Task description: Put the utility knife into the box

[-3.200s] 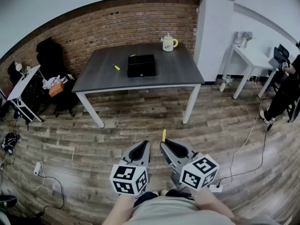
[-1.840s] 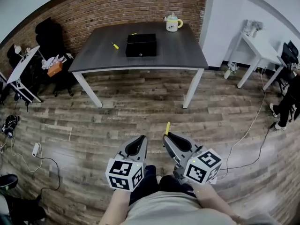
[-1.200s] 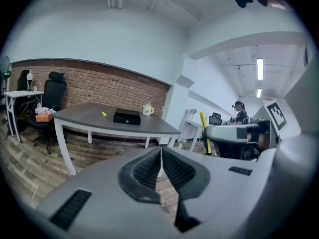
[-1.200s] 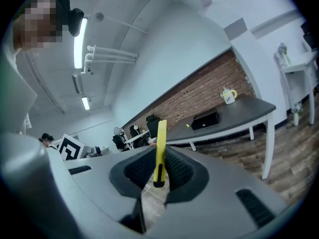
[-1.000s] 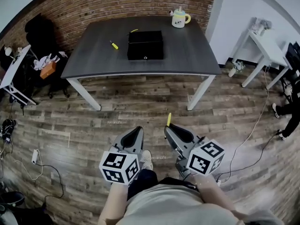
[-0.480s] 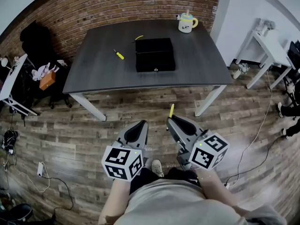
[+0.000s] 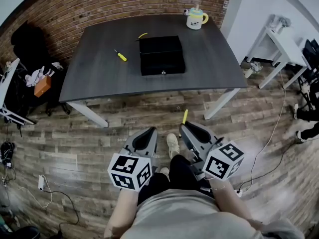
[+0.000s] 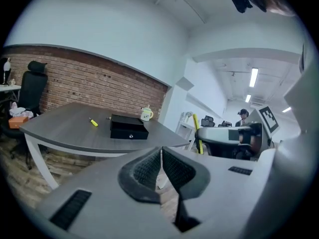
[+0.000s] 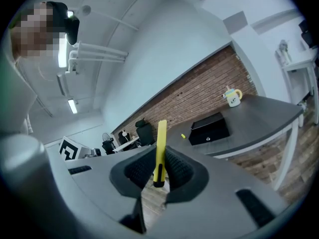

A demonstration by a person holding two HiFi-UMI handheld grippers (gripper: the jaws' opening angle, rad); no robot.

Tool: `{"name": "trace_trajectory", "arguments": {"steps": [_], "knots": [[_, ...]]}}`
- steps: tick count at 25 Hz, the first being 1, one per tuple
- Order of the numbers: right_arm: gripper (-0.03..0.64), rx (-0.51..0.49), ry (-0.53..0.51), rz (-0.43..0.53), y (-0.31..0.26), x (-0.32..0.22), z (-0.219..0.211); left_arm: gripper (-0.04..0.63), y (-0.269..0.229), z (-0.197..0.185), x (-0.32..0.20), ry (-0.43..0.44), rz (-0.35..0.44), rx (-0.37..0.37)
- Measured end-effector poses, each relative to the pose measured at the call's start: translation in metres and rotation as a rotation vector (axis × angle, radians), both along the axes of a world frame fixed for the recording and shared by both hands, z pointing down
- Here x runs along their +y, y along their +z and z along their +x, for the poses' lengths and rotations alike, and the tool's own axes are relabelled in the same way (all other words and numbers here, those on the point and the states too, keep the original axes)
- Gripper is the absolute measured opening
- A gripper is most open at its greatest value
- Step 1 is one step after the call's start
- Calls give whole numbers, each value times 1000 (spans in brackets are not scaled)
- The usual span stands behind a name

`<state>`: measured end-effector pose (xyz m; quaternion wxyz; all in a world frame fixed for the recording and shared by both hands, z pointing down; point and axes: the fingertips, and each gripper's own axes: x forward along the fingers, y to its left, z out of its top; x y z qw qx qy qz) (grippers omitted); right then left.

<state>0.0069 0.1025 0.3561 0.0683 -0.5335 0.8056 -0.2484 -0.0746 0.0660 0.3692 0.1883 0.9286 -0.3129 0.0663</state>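
Note:
A closed black box (image 7: 161, 55) lies on the dark grey table (image 7: 209, 63), ahead of me and well out of reach. My right gripper (image 7: 187, 129) is shut on a yellow utility knife (image 7: 185, 116), which sticks up from between the pads. In the right gripper view the knife (image 9: 160, 148) stands upright in the right gripper (image 9: 159, 169), with the box (image 9: 210, 128) far beyond it. My left gripper (image 7: 145, 137) hangs beside the right one, shut with nothing in it. In the left gripper view the left gripper (image 8: 160, 153) points at the box (image 8: 128, 127).
A yellow screwdriver (image 7: 119, 55) lies left of the box, and a mug (image 7: 196, 19) stands at the table's far right corner. A white desk (image 7: 281, 39) is at the right, dark chairs (image 7: 25, 39) at the left. Cables (image 7: 269, 143) run over the wooden floor.
The table and box have come nearer and larger in the head view as the person walks toward them. Both grippers keep their pose, with the knife still held.

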Motion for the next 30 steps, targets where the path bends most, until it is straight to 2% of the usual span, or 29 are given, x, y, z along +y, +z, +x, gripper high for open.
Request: {"name": "trace_trajectory", "arguments": {"steps": [5, 12, 23, 30], "knots": [[61, 1, 5, -11, 1, -21, 11, 28, 0, 4, -18, -13, -8, 0], [61, 11, -34, -7, 6, -76, 24, 28, 11, 3, -66, -77, -23, -4], [61, 26, -102, -18, 5, -184, 71, 28, 7, 53, -168, -117, -25, -18], [61, 15, -146, -13, -2, -243, 98, 28, -1, 73, -225, -179, -23, -28]]}}
